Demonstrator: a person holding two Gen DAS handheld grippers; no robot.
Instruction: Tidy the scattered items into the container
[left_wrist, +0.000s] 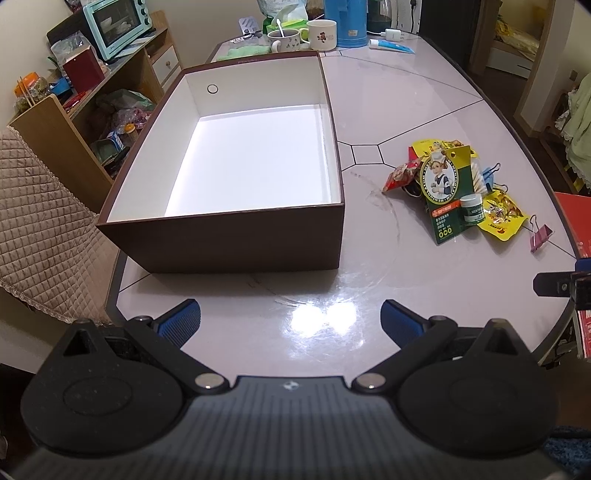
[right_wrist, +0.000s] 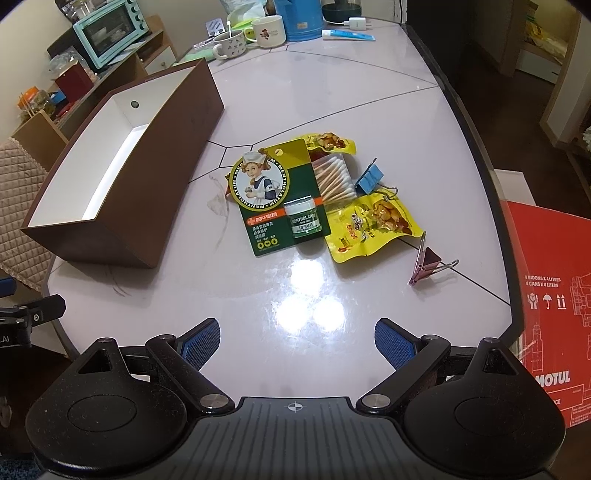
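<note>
A brown box (left_wrist: 236, 236) (right_wrist: 177, 122) with a white inside stands empty on the left of the table. To its right lies a heap: a green lip-balm card (right_wrist: 273, 192) (left_wrist: 445, 192), a pack of cotton swabs (right_wrist: 332, 175), yellow snack packets (right_wrist: 373, 225) (left_wrist: 500, 218), a blue binder clip (right_wrist: 369, 179). A pink binder clip (right_wrist: 428, 264) (left_wrist: 540, 234) lies apart, nearer the right edge. My left gripper (left_wrist: 290, 319) is open above the near table, in front of the box. My right gripper (right_wrist: 297, 338) is open, short of the heap.
Mugs (left_wrist: 321, 34), a blue jug (right_wrist: 299, 18) and a tube (right_wrist: 347, 35) stand at the table's far end. A red carton (right_wrist: 546, 302) sits off the right edge. Shelves with a teal oven (left_wrist: 118, 26) and a quilted chair (left_wrist: 40, 236) stand left.
</note>
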